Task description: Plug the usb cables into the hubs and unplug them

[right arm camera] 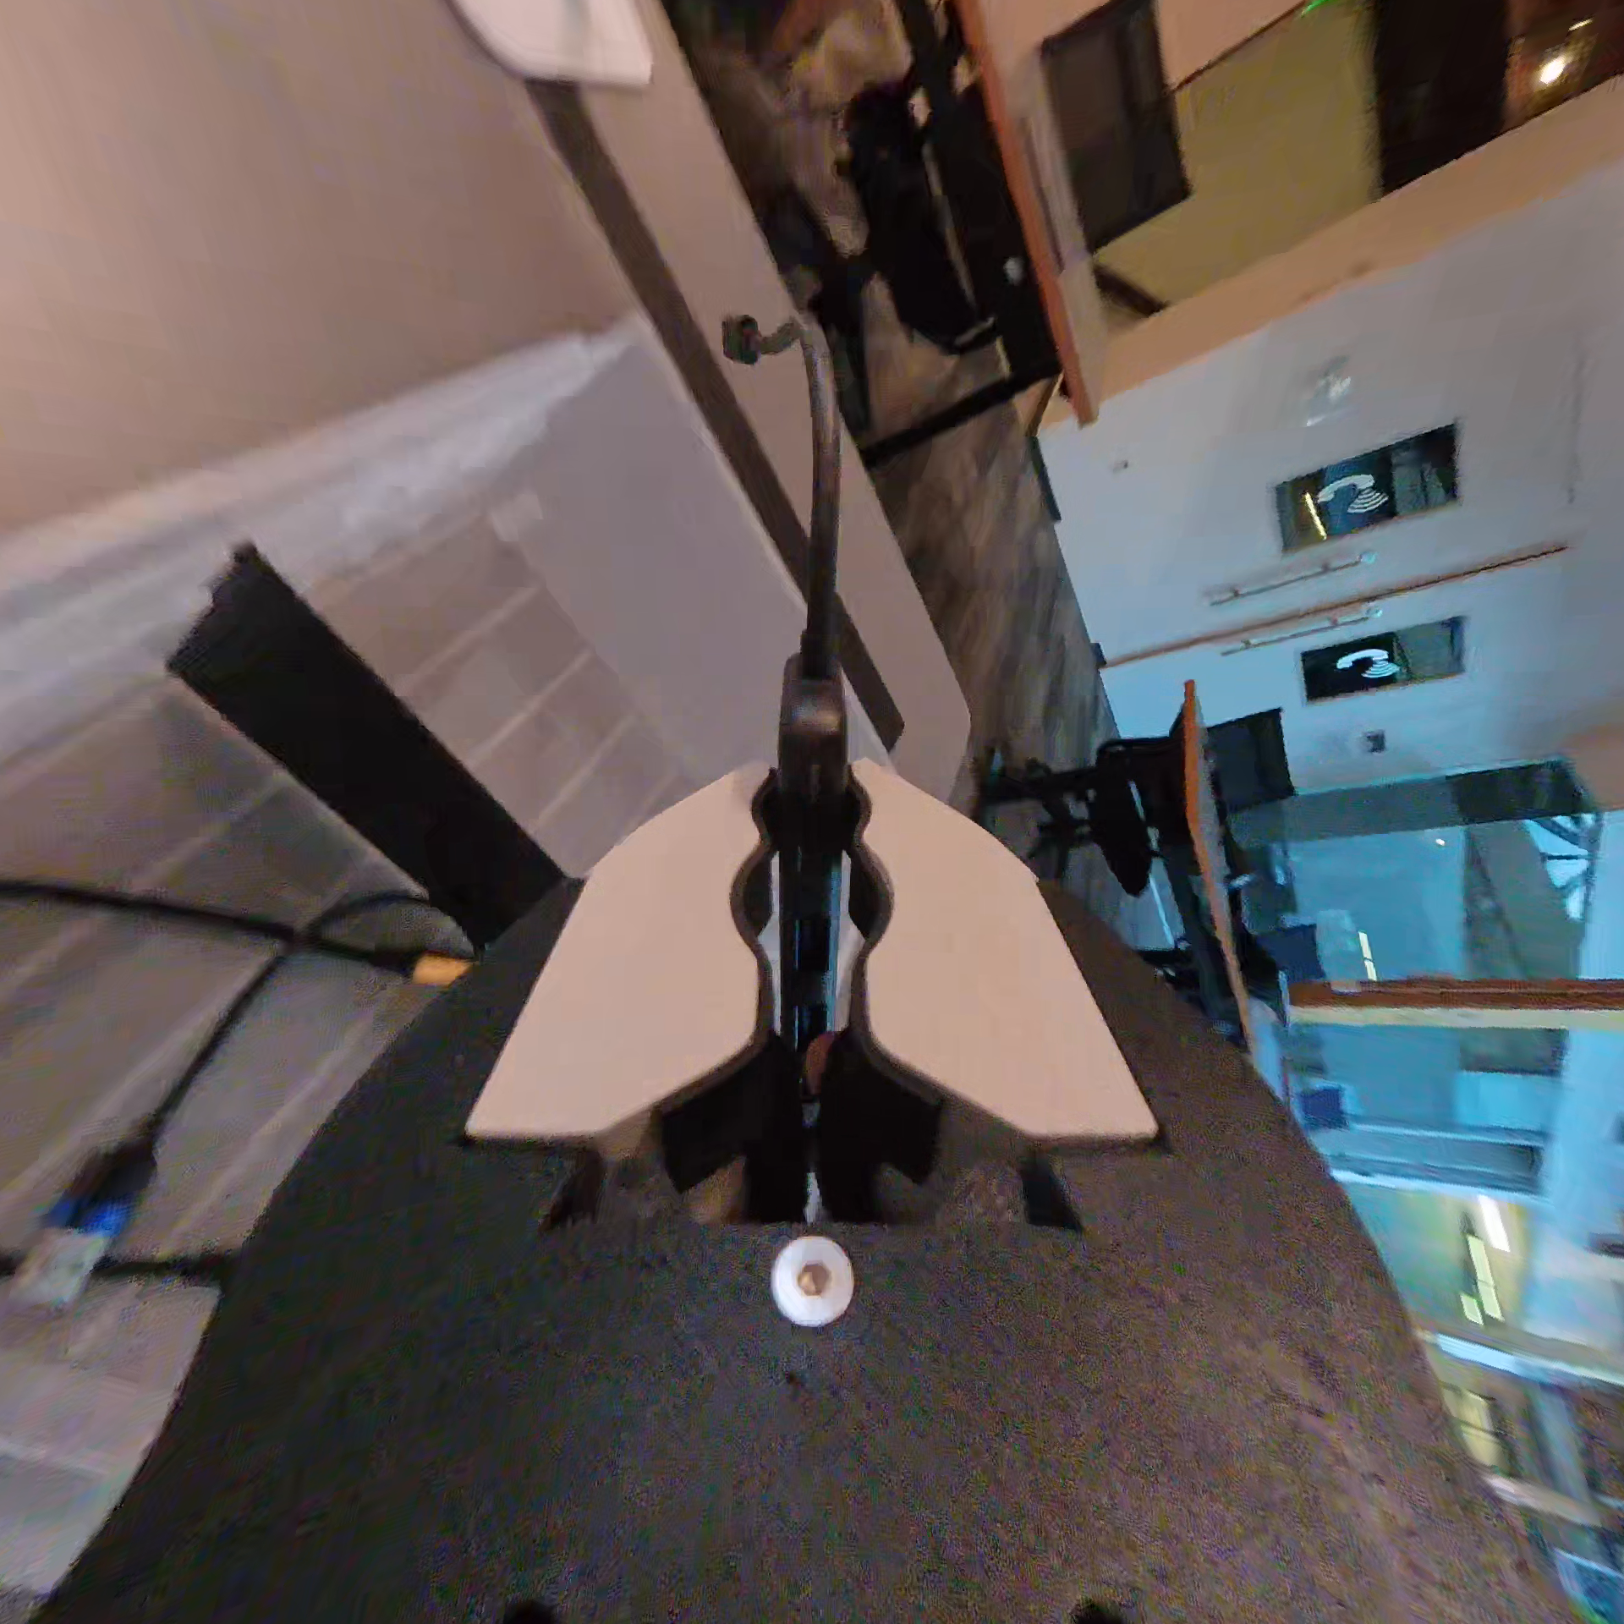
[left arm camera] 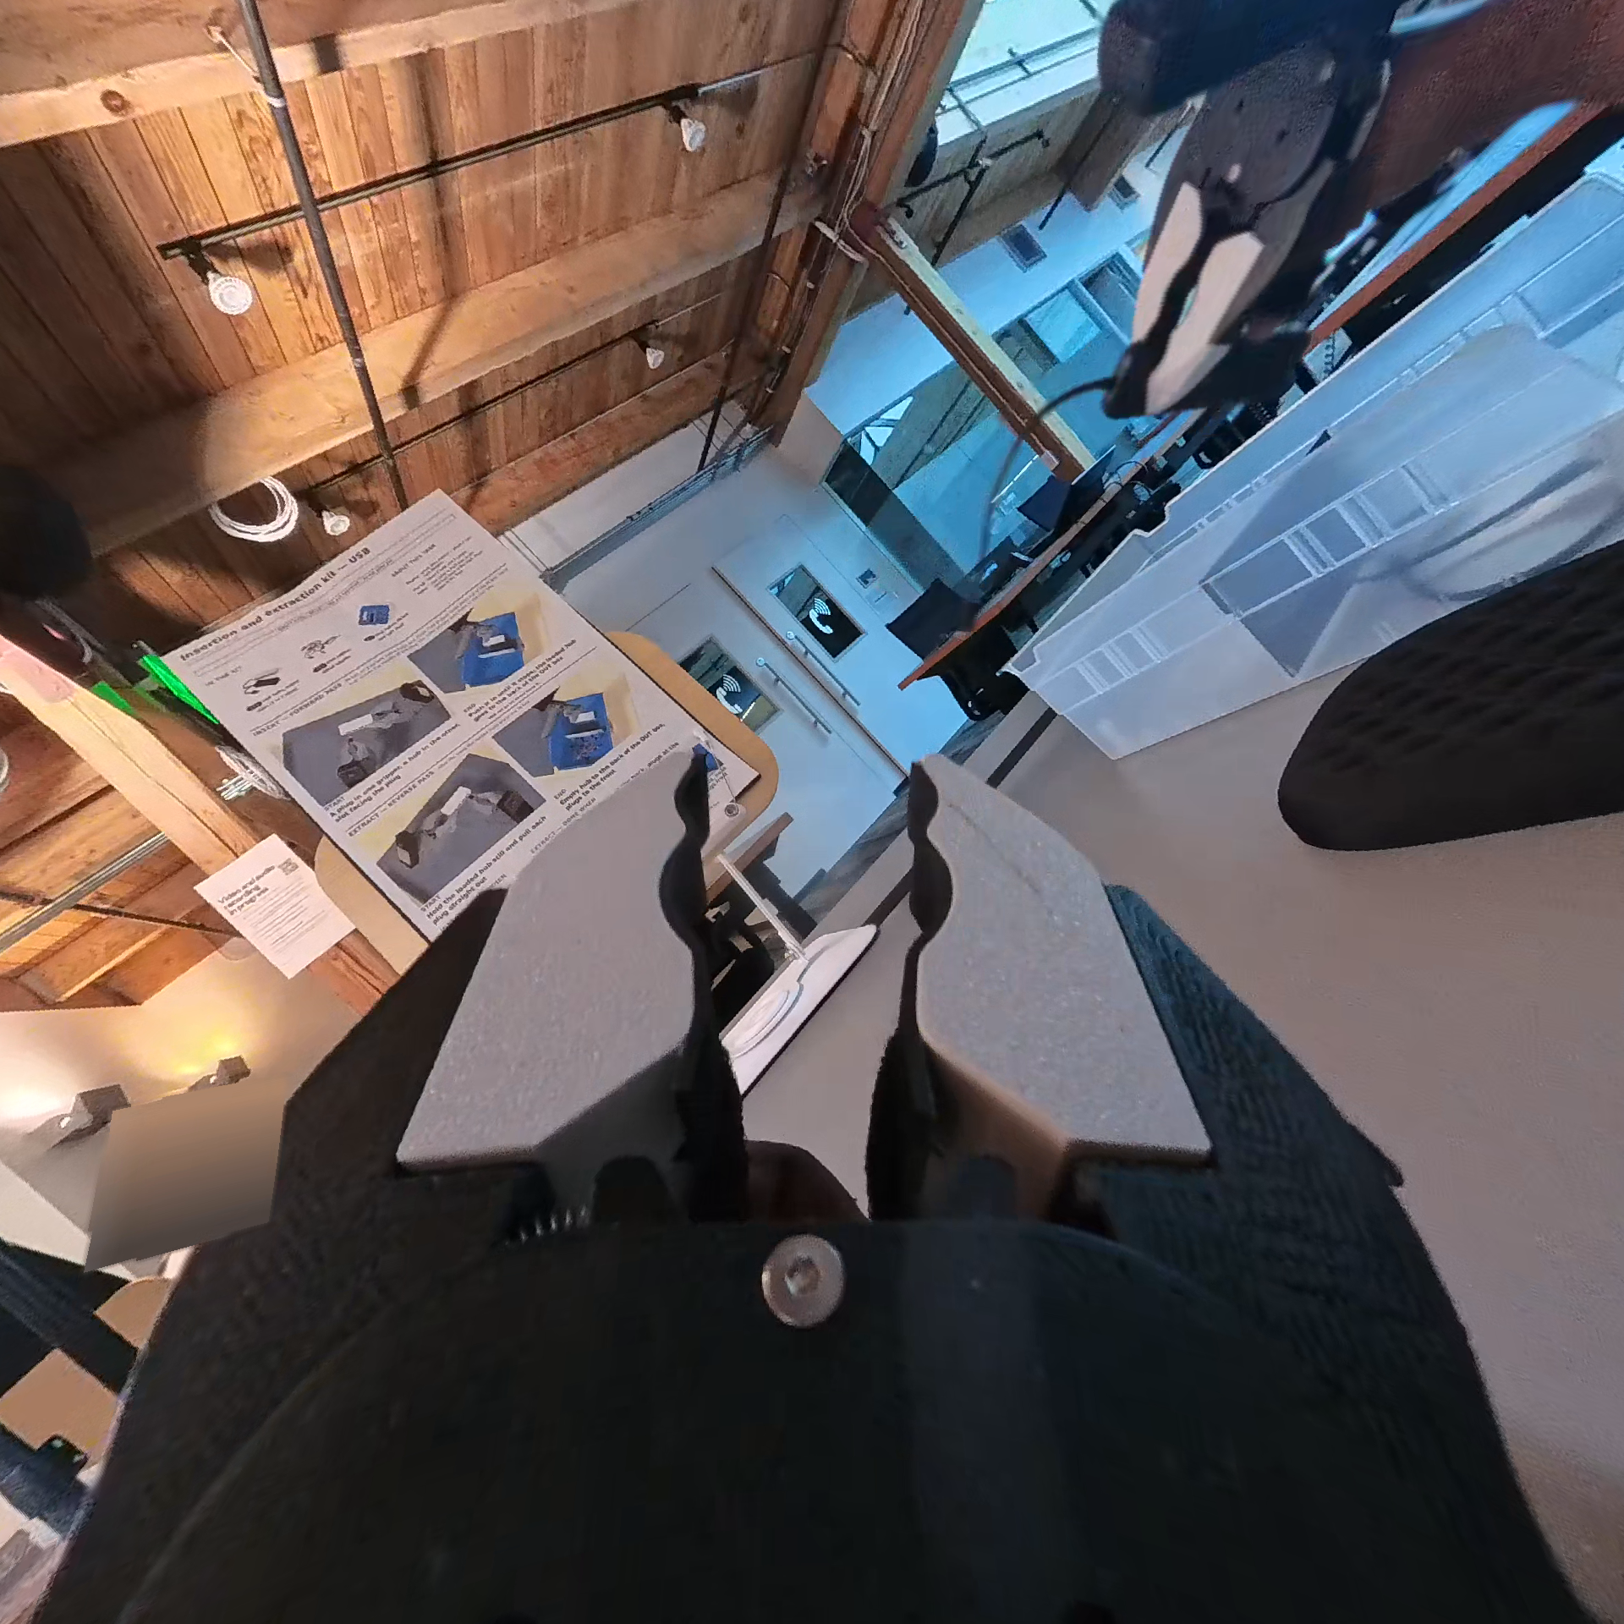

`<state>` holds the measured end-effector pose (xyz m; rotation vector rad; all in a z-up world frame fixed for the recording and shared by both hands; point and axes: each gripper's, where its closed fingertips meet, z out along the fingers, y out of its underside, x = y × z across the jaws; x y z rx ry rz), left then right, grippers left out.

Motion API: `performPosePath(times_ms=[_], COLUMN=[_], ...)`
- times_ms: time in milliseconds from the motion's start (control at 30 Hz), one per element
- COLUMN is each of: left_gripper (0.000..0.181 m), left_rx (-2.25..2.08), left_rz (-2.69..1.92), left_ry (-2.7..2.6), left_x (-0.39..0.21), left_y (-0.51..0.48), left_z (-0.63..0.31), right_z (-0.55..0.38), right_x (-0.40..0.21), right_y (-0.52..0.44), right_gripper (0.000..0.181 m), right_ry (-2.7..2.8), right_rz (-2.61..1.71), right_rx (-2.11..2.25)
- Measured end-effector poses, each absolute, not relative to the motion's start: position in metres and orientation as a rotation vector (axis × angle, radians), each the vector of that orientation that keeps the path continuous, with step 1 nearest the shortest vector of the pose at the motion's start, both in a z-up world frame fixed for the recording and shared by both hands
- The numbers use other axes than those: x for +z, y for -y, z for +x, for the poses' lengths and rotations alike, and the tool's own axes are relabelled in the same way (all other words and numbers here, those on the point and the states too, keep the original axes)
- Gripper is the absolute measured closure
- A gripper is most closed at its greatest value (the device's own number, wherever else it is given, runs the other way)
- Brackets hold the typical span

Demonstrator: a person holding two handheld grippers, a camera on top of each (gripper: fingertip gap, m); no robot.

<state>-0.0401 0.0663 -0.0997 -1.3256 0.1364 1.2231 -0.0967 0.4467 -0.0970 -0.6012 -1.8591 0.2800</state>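
Note:
My left gripper (left arm camera: 804, 782) is open and empty, tilted up above the grey table (left arm camera: 1318, 1098). My right gripper (right arm camera: 813, 778) is shut on a black USB plug (right arm camera: 813, 721). Its black cable (right arm camera: 824, 492) runs forward from the plug and ends in a small loop. In the left wrist view the right gripper (left arm camera: 1151, 378) is raised at the top right, apart from the left one, with the thin cable (left arm camera: 1028, 439) trailing from it. I cannot pick out a hub in either view.
A clear plastic bin (left arm camera: 1230, 633) stands on the table at the right; it also shows in the right wrist view (right arm camera: 422, 527), with another black cable (right arm camera: 220, 914) inside. A black mesh object (left arm camera: 1476, 703) lies beside it. A printed instruction sheet (left arm camera: 422, 703) stands behind, left.

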Motion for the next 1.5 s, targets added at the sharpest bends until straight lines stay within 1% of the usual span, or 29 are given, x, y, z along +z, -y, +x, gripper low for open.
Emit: performPosePath(times_ms=[133, 267, 400, 533, 600, 667, 867, 967, 1067, 1133, 1267, 1400, 1500], left_gripper=[0.139, 0.139, 0.14, 0.14, 0.14, 0.14, 0.14, 0.14, 0.14, 0.14, 0.14, 0.14, 0.14], left_rx=[1.225, 1.228, 1.245, 1.245, 1.249, 1.259, 1.286, 1.296, 1.298, 1.3, 1.303, 1.303, 1.302], left_rz=[-1.333, -1.342, -1.349, -1.358, -1.36, -1.369, -1.403, -1.405, -1.405, -1.408, -1.407, -1.416, -1.429], left_ry=[-0.133, -0.14, -0.154, -0.144, -0.145, -0.152, -0.165, -0.168, -0.175, -0.179, -0.175, -0.169, -0.168], left_x=[-0.101, -0.102, -0.103, -0.104, -0.105, -0.106, -0.111, -0.112, -0.112, -0.112, -0.112, -0.113, -0.115], left_y=[-0.066, -0.067, -0.068, -0.067, -0.067, -0.067, -0.067, -0.067, -0.068, -0.068, -0.067, -0.067, -0.067], left_z=[-0.041, -0.041, -0.041, -0.044, -0.044, -0.044, -0.046, -0.046, -0.045, -0.045, -0.045, -0.047, -0.049], right_z=[-0.077, -0.07, -0.095, -0.098, -0.093, -0.089, -0.047, -0.036, -0.032, -0.039, -0.077, -0.12, -0.135], right_x=[-0.095, -0.102, -0.114, -0.139, -0.146, -0.14, -0.094, -0.059, -0.049, -0.058, -0.099, -0.14, -0.161], right_y=[-0.476, -0.479, -0.459, -0.452, -0.464, -0.48, -0.489, -0.496, -0.5, -0.505, -0.505, -0.468, -0.45], right_gripper=[0.169, 0.169, 0.169, 0.169, 0.169, 0.17, 0.17, 0.17, 0.17, 0.169, 0.169, 0.169, 0.169], right_ry=[1.978, 2.197, 2.33, 2.562, 2.64, 2.623, 2.508, 2.355, 2.345, 2.394, 2.52, 2.608, 2.654], right_rz=[-0.541, -0.444, -0.283, -0.328, -0.374, -0.42, -0.613, -0.581, -0.584, -0.552, -0.365, -0.247, -0.292], right_rx=[-0.081, -0.256, -0.235, -0.205, -0.319, -0.434, -0.434, -0.482, -0.533, -0.613, -0.681, -0.36, -0.173])
